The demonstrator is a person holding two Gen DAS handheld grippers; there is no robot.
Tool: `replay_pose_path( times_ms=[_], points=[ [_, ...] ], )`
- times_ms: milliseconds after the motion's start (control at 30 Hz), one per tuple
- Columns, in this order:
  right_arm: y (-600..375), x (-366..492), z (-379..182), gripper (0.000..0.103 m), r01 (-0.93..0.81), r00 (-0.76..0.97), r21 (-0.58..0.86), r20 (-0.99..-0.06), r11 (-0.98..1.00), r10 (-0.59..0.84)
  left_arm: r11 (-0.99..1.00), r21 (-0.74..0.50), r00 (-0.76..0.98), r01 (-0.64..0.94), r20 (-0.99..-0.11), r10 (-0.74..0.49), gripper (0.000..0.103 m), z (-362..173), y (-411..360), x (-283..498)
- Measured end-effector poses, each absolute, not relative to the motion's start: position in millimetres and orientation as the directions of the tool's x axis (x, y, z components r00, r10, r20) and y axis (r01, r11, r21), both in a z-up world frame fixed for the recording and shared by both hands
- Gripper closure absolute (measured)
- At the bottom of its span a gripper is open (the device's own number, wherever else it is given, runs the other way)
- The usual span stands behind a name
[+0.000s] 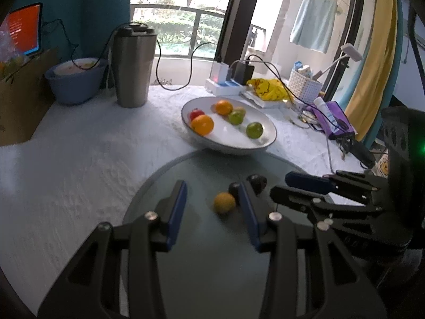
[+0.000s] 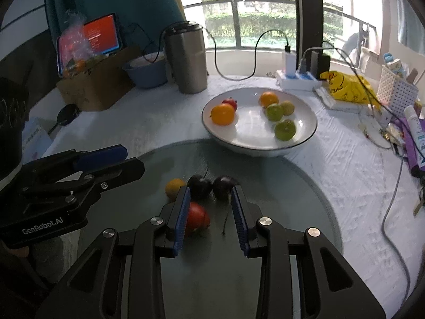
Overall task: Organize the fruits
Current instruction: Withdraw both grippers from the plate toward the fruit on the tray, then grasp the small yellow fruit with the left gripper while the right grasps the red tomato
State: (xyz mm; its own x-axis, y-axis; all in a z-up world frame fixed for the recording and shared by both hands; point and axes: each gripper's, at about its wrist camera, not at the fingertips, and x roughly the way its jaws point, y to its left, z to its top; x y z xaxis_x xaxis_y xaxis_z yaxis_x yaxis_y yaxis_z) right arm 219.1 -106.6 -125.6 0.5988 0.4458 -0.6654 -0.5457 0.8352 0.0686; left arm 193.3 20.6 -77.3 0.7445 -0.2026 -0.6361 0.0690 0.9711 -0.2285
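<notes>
A white bowl [image 1: 231,137] [image 2: 252,130] at the back of the table holds two oranges, a red fruit and three green fruits. On the round glass plate [image 1: 186,164] [image 2: 292,186] lie a yellow fruit [image 1: 224,202] [image 2: 173,187], two dark plums [image 1: 257,182] [image 2: 224,187] and a red fruit [image 2: 198,219]. My left gripper [image 1: 212,202] is open, with the yellow fruit loose between its fingers, nearer the right one. My right gripper [image 2: 211,202] stands narrowly open. The red fruit rests against its left finger, and the plums lie just past its tips.
A steel tumbler [image 1: 134,66] [image 2: 190,58], a blue bowl [image 1: 75,83] and a cardboard box [image 2: 98,85] with a tablet [image 2: 102,36] stand at the back left. A power strip [image 2: 294,79], yellow bag [image 2: 345,85], white basket [image 2: 395,87] and cables crowd the right.
</notes>
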Motion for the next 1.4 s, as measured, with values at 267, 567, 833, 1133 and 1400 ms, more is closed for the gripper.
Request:
replay_pose_path(
  times_ms=[267,567,833,1133,1400],
  points=[
    [-96.1,211.0,-145.1,0.048,-0.556,0.565,0.084,-0.692,0.827,0.450,0.972,-0.228,0.733,0.055,-0.652,-0.195,0.060,-89.2,26.2,180.9],
    [-90.9,214.5,-160.7,0.048,-0.559,0.538,0.084,-0.720,0.825,0.438,0.974,-0.223,0.718,0.045,-0.670,-0.186,0.060,-96.5,26.0,182.0],
    [-95.9,214.1,-158.0,0.068,-0.576,0.537,0.084,-0.711,0.813,0.454,0.976,-0.208,0.704,0.066,-0.684,-0.193,0.060,-98.7,16.4,196.1],
    [-115.7,218.0,-136.7,0.069,-0.553,0.587,0.105,-0.655,0.827,0.475,0.981,-0.171,0.665,0.092,-0.723,-0.188,0.060,-107.6,-0.5,215.8],
    [-125.3,220.6,-137.2,0.069,-0.554,0.576,0.124,-0.657,0.823,0.486,0.983,-0.147,0.649,0.108,-0.739,-0.182,0.061,-114.2,-9.8,225.8]
  ],
)
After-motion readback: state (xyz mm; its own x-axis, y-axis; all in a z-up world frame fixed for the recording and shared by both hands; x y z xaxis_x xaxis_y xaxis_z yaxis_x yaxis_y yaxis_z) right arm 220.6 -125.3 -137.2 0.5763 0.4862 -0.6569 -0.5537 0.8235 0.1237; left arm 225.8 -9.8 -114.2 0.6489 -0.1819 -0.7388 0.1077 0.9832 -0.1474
